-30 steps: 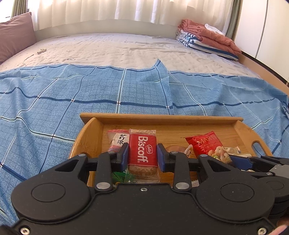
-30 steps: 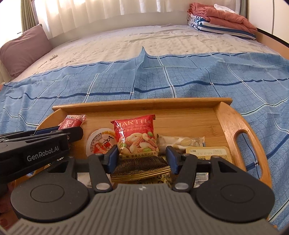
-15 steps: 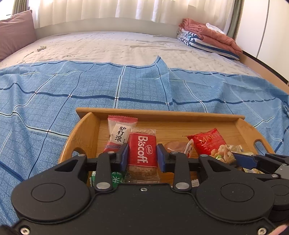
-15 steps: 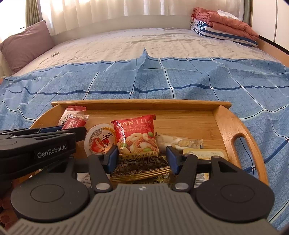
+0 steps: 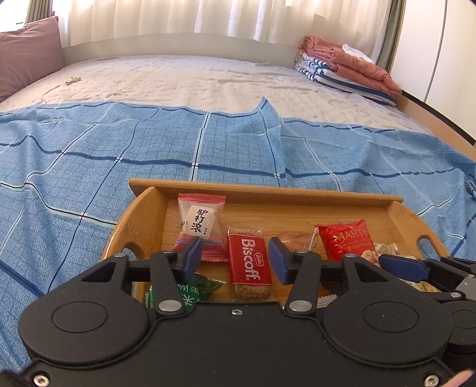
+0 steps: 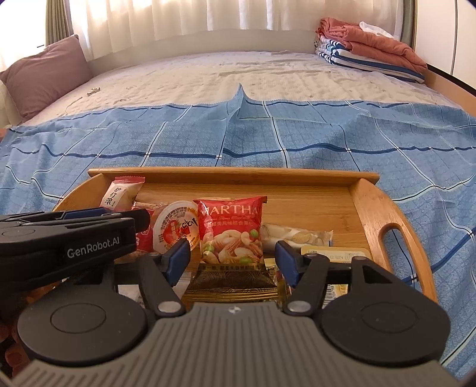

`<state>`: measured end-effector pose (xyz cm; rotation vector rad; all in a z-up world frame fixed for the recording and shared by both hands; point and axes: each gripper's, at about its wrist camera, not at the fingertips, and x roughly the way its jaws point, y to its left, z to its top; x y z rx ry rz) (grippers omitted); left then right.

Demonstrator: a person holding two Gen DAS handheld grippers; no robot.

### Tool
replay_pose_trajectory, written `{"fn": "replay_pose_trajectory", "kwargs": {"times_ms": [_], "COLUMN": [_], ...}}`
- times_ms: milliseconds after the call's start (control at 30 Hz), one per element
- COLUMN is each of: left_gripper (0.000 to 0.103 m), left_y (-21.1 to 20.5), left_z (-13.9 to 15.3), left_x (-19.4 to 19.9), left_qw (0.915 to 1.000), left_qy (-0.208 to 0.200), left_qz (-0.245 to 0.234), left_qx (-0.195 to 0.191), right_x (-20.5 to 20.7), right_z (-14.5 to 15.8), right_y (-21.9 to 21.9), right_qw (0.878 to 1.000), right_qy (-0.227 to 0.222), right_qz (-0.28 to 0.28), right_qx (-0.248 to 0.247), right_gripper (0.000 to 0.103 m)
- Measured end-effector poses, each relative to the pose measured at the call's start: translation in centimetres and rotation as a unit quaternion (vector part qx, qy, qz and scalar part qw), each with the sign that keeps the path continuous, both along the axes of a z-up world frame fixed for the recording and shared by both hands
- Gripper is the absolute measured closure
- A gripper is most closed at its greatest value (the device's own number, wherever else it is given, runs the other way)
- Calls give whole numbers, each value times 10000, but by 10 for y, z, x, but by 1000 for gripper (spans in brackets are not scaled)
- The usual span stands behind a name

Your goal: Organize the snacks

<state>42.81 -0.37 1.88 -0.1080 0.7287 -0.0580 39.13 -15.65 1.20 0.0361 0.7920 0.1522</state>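
Both grippers hang low, side by side. The left gripper has its jaws spread apart; the right gripper gapes wide too.

both wrist views low, close behind wooden tray, facing curtains; share tray, bed

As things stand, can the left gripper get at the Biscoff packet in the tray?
Probably yes. The left gripper is open, its pads either side of the Biscoff packet, which lies flat on the wooden tray with nothing over it.
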Motion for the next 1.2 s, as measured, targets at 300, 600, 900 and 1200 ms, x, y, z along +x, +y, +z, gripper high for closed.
{"fn": "replay_pose_trajectory", "kwargs": {"times_ms": [300,600,900,1200], "left_gripper": [27,15,8,7], "left_y": [0,5,14,24], "left_z": [20,62,104,129], "left_x": [-18,-46,-90,-152], "left_qw": [9999,9993,9983,9976], "left_qy": [-121,-299,-473,-615], "left_qz": [-60,-21,81,31], "left_qx": [88,232,336,326], "right_x": [-14,-39,-77,-134], "right_z": [17,57,97,121], "right_y": [4,4,-4,-9], "right_qw": [9998,9990,9976,9963], "right_qy": [-156,-361,-614,-817], "right_qz": [69,64,70,154], "right_qx": [-82,-265,-322,-222], "right_gripper": [19,13,10,7]}}
